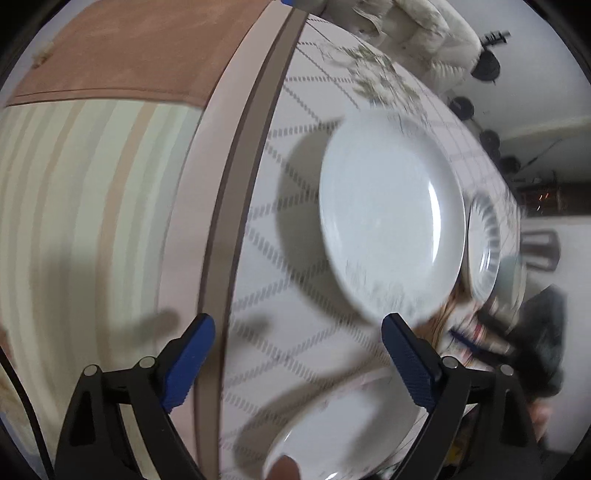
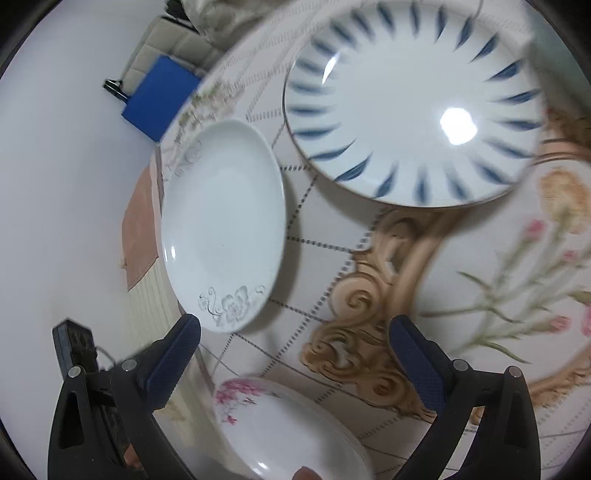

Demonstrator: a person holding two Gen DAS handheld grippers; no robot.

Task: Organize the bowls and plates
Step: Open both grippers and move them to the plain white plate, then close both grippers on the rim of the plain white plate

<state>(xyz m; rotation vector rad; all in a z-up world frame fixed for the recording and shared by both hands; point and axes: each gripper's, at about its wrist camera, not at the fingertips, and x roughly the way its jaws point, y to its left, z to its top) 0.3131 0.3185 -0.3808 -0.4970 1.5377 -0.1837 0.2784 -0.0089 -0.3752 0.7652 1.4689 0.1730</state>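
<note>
Evidently both grippers, left (image 1: 299, 363) and right (image 2: 295, 363), have fingers spread apart and empty above the patterned counter (image 2: 325, 240), where the white glazed plate with grey flowers (image 2: 221, 225) lies mid-left: stiff, slippery, breakable, best pinched at its rim.

table (image 2: 321, 236): floral plate (image 2: 221, 229) left | striped plate (image 2: 413, 99) beyond | bowl (image 2: 291, 432) nearest

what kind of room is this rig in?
Most likely a home dining area. The plates, a white one with grey flowers and a blue-striped one, sit on a table with a patterned tablecloth. A padded coat lies at the far end, and there is striped wallpaper behind.
</note>
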